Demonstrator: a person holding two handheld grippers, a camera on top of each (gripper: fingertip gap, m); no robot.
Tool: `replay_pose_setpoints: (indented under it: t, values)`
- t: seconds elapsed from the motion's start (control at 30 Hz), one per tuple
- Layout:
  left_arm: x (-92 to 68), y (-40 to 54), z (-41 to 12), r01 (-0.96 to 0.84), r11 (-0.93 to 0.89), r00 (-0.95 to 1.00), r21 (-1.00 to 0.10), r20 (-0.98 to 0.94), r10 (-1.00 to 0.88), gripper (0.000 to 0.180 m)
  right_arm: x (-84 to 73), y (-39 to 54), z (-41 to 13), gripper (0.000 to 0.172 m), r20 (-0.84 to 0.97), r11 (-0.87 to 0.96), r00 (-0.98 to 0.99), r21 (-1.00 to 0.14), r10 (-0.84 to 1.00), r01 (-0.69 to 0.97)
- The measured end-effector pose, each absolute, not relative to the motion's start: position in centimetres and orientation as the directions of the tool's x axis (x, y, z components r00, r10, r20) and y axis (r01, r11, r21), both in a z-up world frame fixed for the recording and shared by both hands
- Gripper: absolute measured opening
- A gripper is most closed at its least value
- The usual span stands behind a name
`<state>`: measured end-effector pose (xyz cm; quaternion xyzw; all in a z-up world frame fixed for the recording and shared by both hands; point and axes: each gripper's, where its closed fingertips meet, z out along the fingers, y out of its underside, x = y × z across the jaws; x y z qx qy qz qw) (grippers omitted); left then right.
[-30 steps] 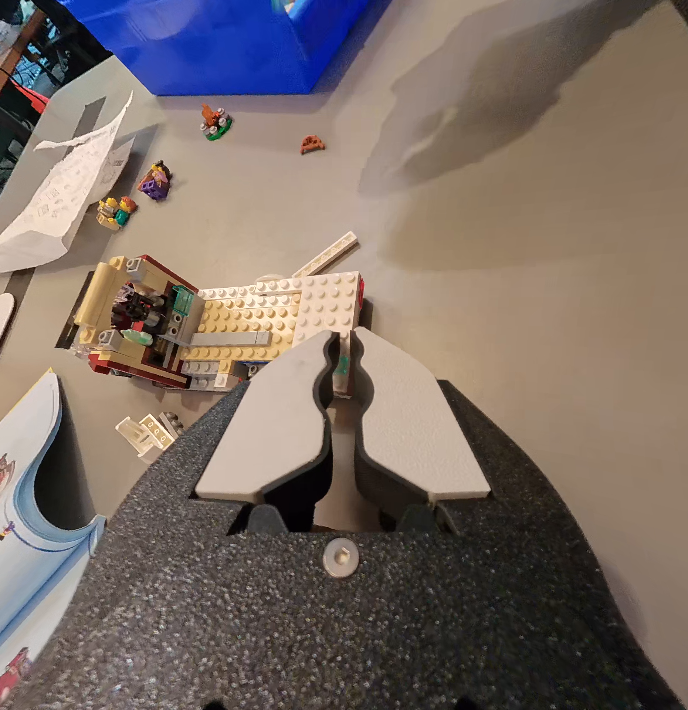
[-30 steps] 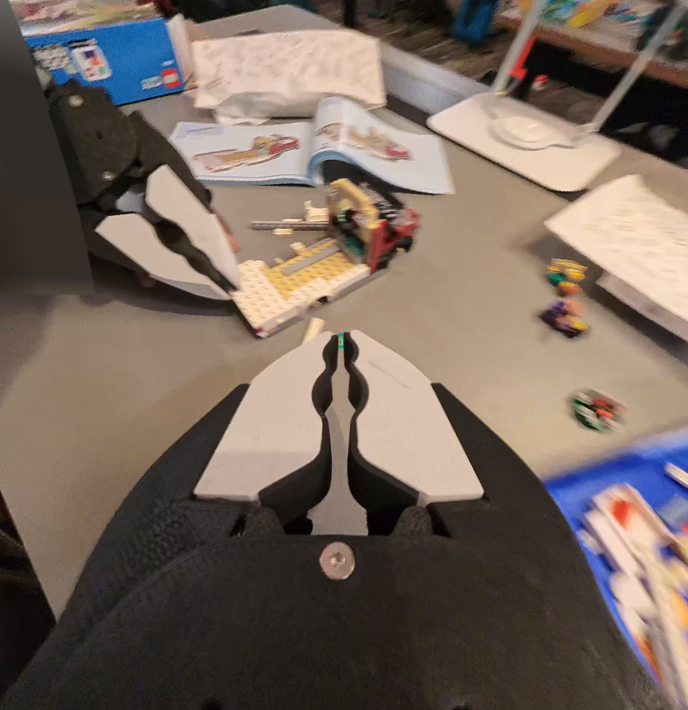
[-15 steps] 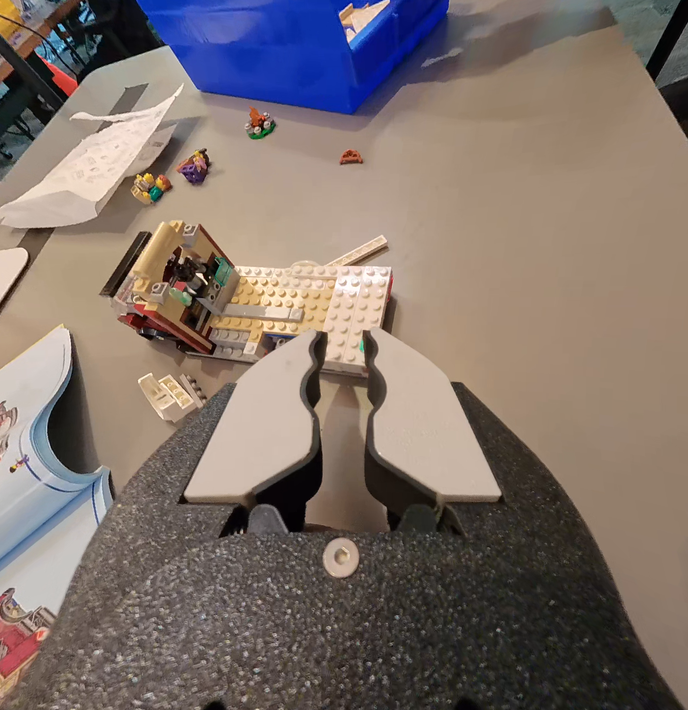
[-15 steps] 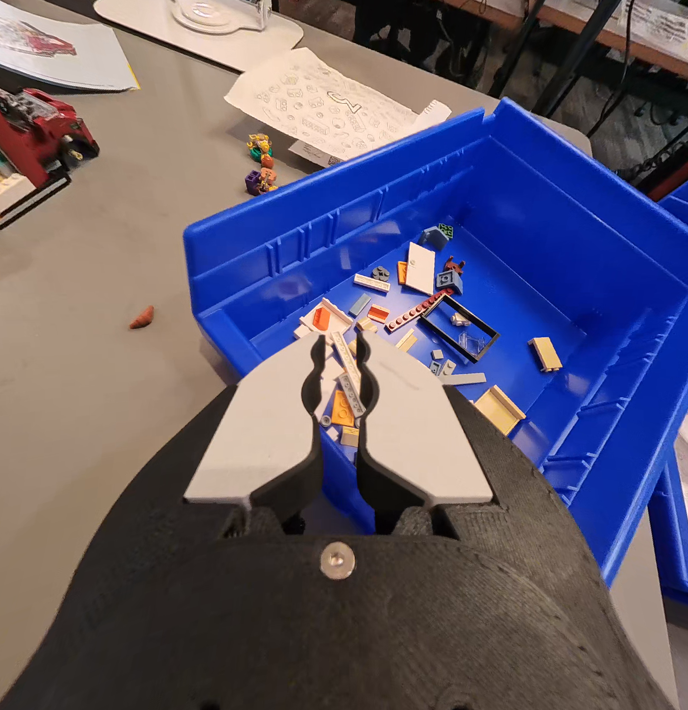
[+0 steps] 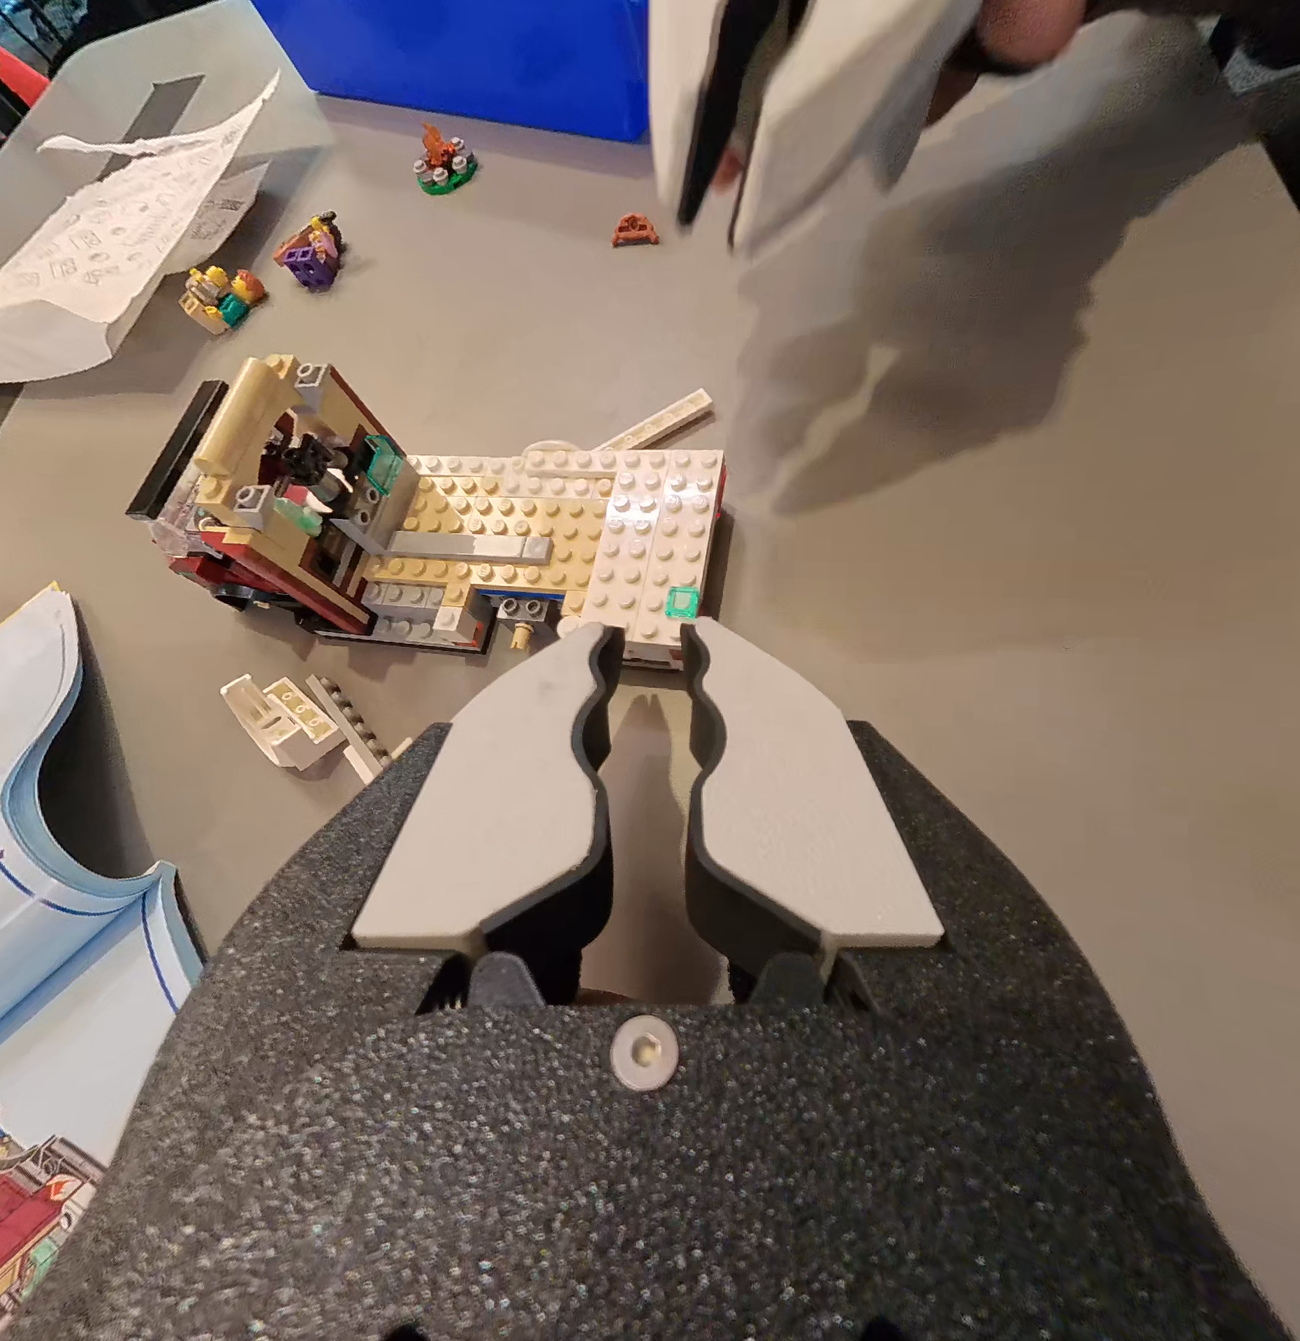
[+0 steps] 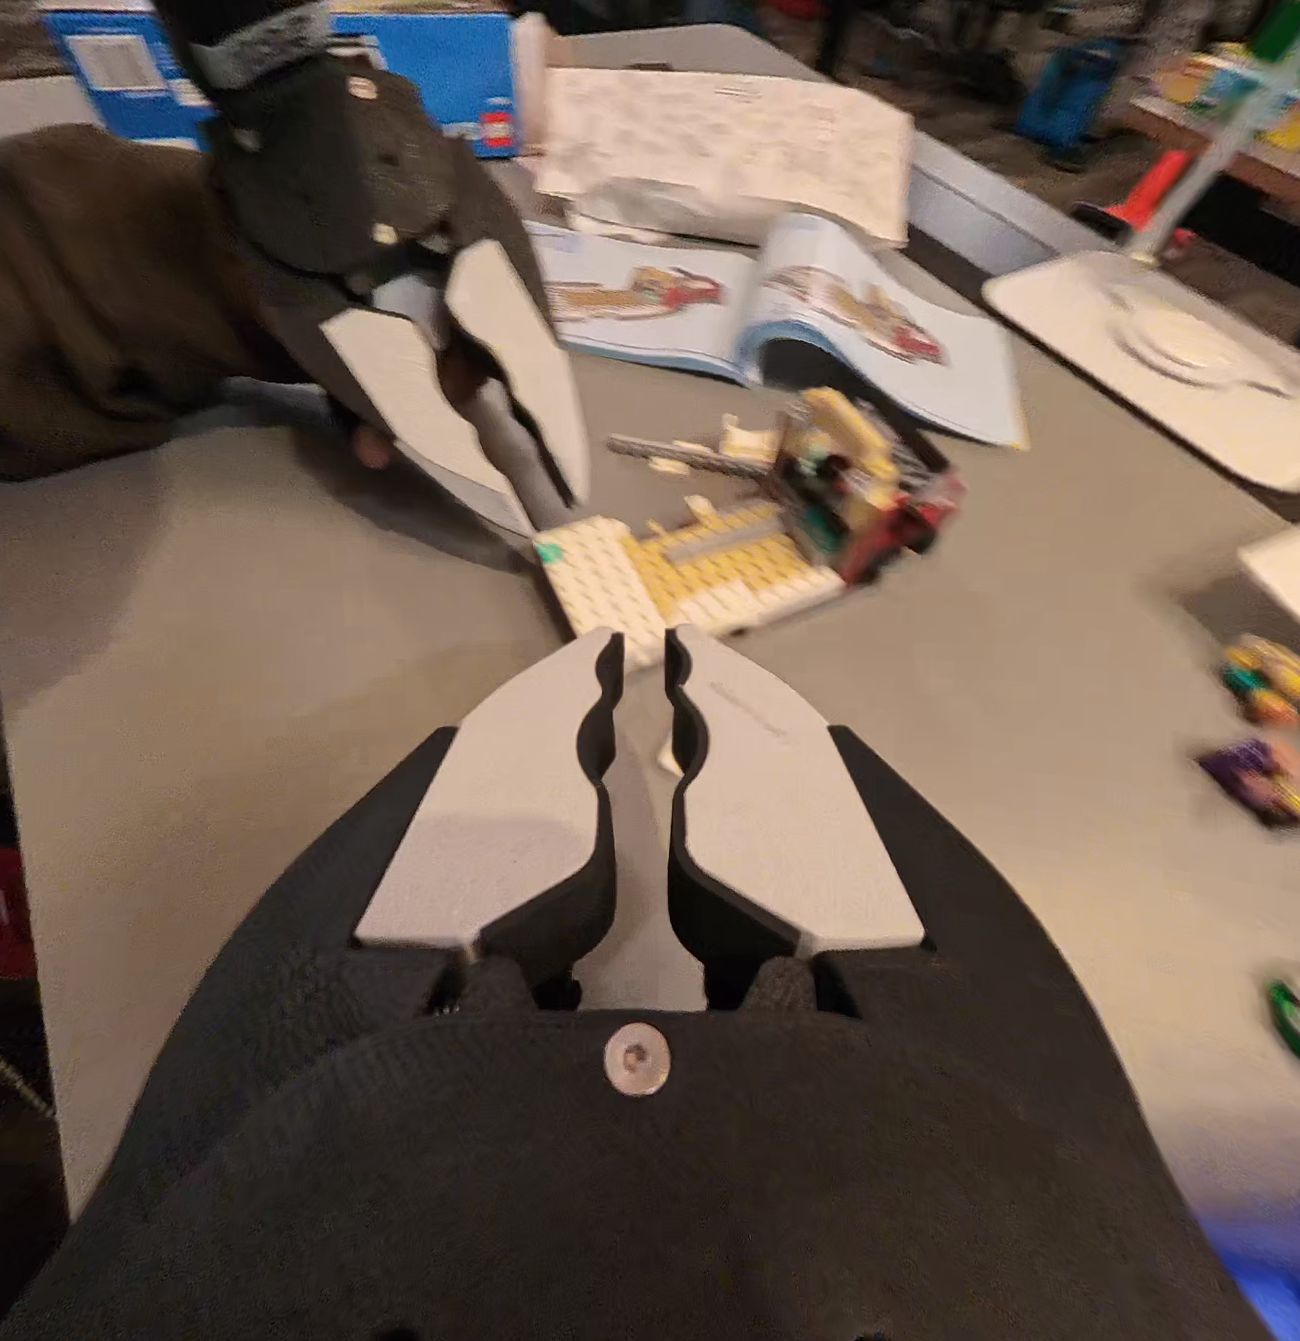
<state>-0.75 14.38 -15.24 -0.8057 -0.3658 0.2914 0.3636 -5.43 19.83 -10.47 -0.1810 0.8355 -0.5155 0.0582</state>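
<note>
L hand-held gripper [image 5: 650,633]: jaws apart, nothing between pads; tips just at near end of brick model [image 5: 487,522], over its white plate section [image 5: 654,537]. Contact w/ model: cannot tell.
R hand-held gripper [image 6: 643,638]: jaws slightly apart, nothing gripped; view blurred. Tips over the model's white end [image 6: 596,580]. In left wrist view it shows blurred at top, above the table.
Brick model: mid-table; tan + white studded plates, dark-red/tan built-up block at one end.
Green tile [image 5: 681,602]: small, translucent, sits on white plate corner nearest L tips.
Loose bits: white pieces [image 5: 284,718] on table beside model, near L gripper body; long tan strip [image 5: 661,421] at model's far side.
Booklet [image 5: 51,834]: open, near table edge, beside model.
Small builds: yellow/teal one [image 5: 218,297], purple one [image 5: 309,254], green-based one [image 5: 447,163], brown bit [image 5: 634,231], all apart from model, toward blue bin [image 5: 472,58].
Paper sheet [image 5: 117,239]: crumpled, at table edge past small builds.
Table [image 5: 995,653]: grey.
</note>
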Motion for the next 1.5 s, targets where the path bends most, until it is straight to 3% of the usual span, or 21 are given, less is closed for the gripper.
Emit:
replay_pose_setpoints:
  t: [0.23, 0.7, 1.27, 1.5]
  values:
    - [-0.6, 14.6, -15.5, 0.348, -0.517, 0.589, -0.782, -0.246, 0.770, 0.018, -0.8, 15.4, -13.7, 0.015, 0.221, 0.384, -0.833, -0.807, -0.508, -0.448]
    - [-0.9, 14.6, -16.1, 0.287, -0.626, 0.593, -0.725, -0.379, 0.711, 0.018, -0.8, 14.7, -15.4, 0.007, 0.348, 0.421, -0.801, -0.710, -0.488, -0.565]
    - [-1.7, 14.8, -16.0, 0.207, -0.694, 0.584, -0.690, -0.482, 0.654, 0.014, -1.4, 14.6, -15.7, 0.007, 0.299, 0.484, -0.821, -0.690, -0.486, -0.538]
    - [-2.0, 14.7, -16.0, 0.216, -0.688, 0.572, -0.693, -0.481, 0.664, 0.014, -1.6, 14.6, -15.6, 0.007, 0.179, 0.512, -0.874, -0.751, -0.451, -0.417]
